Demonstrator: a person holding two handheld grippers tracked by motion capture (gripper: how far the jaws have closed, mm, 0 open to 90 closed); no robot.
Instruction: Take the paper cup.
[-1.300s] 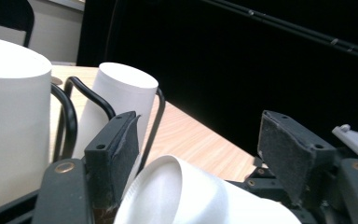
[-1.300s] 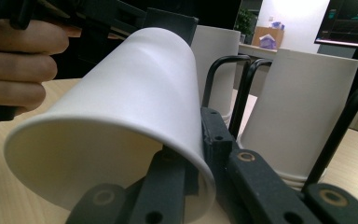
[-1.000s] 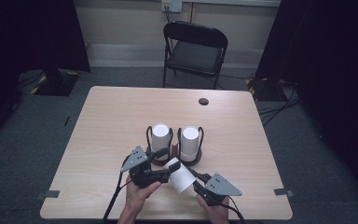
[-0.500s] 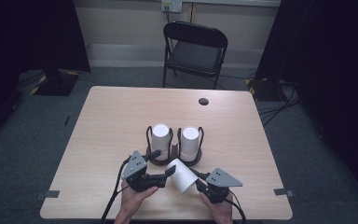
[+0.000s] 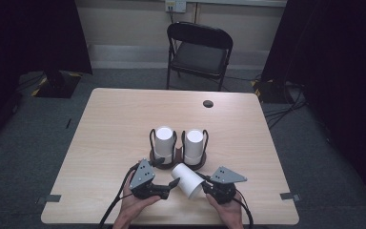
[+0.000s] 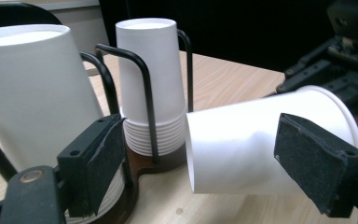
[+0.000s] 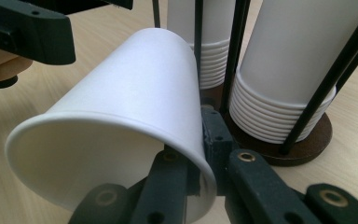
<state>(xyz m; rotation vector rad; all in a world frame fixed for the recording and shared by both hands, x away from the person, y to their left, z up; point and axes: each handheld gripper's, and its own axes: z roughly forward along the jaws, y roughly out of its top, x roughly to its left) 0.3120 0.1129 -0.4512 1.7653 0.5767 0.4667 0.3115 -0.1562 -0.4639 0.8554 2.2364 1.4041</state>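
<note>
One cup [image 5: 187, 180] lies tipped on its side between your two grippers, just above the surface [image 5: 114, 124]. Your right gripper [image 5: 208, 185] has its fingers [image 7: 216, 144] pressed together on the cup's rim, one inside the mouth and one outside, so it is pinching the cup. Your left gripper [image 5: 169, 188] has its fingers [image 6: 93, 163] spread, and they have just been opening. The cup's small end sits between those left fingers, but the pads do not press on it. Just past your left fingers stand two stacks [image 5: 164, 141] of upside-down cups in a black wire holder [image 5: 171, 155]. The tipped cup's small end points toward that holder and sits just beside it.
</note>
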